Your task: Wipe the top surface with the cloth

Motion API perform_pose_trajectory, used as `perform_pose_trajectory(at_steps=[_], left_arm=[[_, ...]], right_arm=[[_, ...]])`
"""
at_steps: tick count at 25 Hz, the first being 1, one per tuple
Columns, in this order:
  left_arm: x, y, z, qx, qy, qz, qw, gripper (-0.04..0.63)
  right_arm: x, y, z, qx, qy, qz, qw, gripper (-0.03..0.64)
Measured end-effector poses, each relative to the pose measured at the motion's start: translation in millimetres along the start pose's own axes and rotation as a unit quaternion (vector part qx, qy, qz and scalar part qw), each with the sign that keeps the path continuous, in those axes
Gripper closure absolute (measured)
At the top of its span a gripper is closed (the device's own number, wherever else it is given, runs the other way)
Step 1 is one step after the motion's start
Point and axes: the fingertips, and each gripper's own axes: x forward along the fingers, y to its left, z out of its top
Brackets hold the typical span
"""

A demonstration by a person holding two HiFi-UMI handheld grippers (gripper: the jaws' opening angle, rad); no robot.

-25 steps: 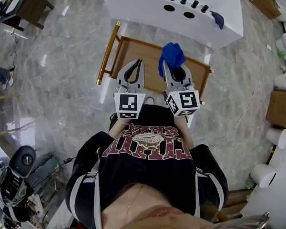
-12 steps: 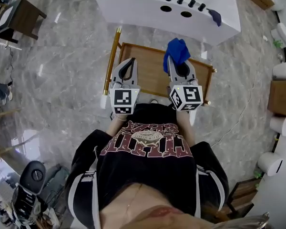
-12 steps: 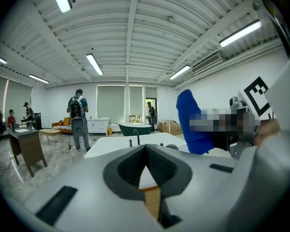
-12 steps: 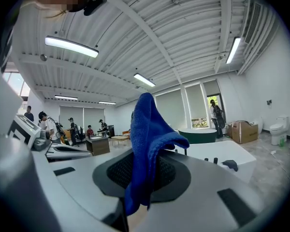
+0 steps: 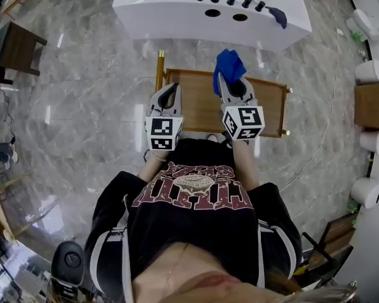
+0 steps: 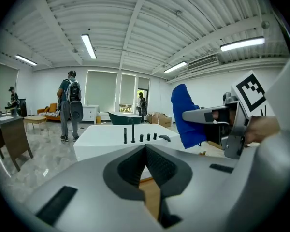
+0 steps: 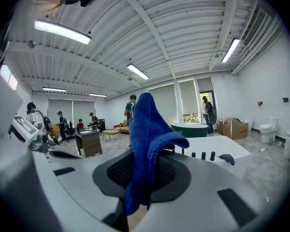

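A wooden table top (image 5: pixel 271 103) with a gold frame stands just in front of me. My right gripper (image 5: pixel 223 76) hovers over its far middle, shut on a blue cloth (image 5: pixel 229 64) that sticks up past the fingertips. In the right gripper view the cloth (image 7: pixel 147 134) rises from between the jaws of the right gripper (image 7: pixel 144 164) and folds over. My left gripper (image 5: pixel 175 87) hangs over the table's left end, shut with nothing in it. In the left gripper view the left gripper (image 6: pixel 146 149) has its tips meeting, and wood shows below them; the cloth (image 6: pixel 186 115) is at the right.
A white bathtub (image 5: pixel 170 5) with black taps stands just beyond the table, a small dark item (image 5: pixel 278 16) on its rim. A dark side table (image 5: pixel 12 46) is at the far left, boxes (image 5: pixel 372 106) and white fixtures (image 5: pixel 366 191) along the right. People (image 6: pixel 70 105) stand far off.
The view has swung so the table now lies square ahead instead of slanted. Both grippers stay over it, the right still holding the cloth.
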Motion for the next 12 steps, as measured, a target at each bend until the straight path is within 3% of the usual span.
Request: perform_pose_trajectory(at_steps=[7, 12], left_arm=[[15.9, 17.3, -29.4, -0.027, 0.041, -0.036, 0.9981, 0.548], [25.2, 17.5, -49.2, -0.032, 0.07, -0.038, 0.9963, 0.547]], right_arm=[[40.6, 0.1, -20.1, 0.061, 0.042, 0.011, 0.997, 0.541], [60.7, -1.3, -47.3, 0.064, 0.096, 0.03, 0.993, 0.541]])
